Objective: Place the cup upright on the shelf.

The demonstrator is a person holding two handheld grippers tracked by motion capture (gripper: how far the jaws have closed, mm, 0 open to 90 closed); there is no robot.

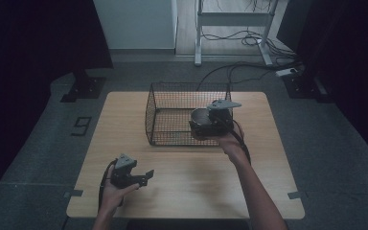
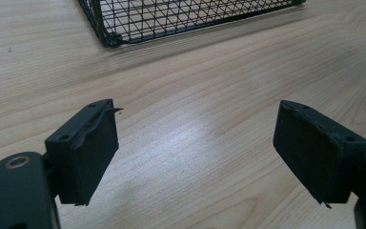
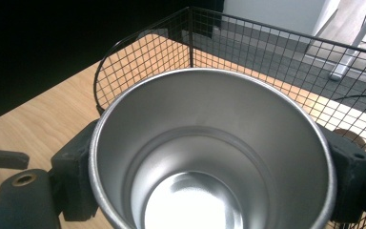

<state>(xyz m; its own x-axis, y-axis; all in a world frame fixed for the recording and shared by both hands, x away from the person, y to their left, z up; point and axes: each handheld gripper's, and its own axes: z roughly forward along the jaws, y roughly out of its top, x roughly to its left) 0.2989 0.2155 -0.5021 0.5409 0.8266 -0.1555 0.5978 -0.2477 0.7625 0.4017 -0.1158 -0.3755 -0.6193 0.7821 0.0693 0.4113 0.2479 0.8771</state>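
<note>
On the floor to the left of the wire basket (image 1: 172,117), beyond the table's edge, a dark marking (image 1: 81,126) reads as the numeral 9. No other writing can be read, and the cup carries no visible label.

Nearer the camera than the basket and to its left, the left gripper (image 1: 147,176) is held in a hand low over the wooden table (image 1: 124,139). In the left gripper view its two black jaws stand wide apart with bare tabletop between them and nothing in their hold; a corner of the basket lies just ahead.

At the basket's right end, the right gripper (image 1: 202,125) clasps a metal cup (image 1: 200,117), one pad on each side of its wall. The cup hangs over the inside of the basket, at its near right corner. In the right gripper view the cup (image 3: 209,152) is upright, its long axis vertical, its open mouth facing up towards the camera and its shiny inside empty.
</note>
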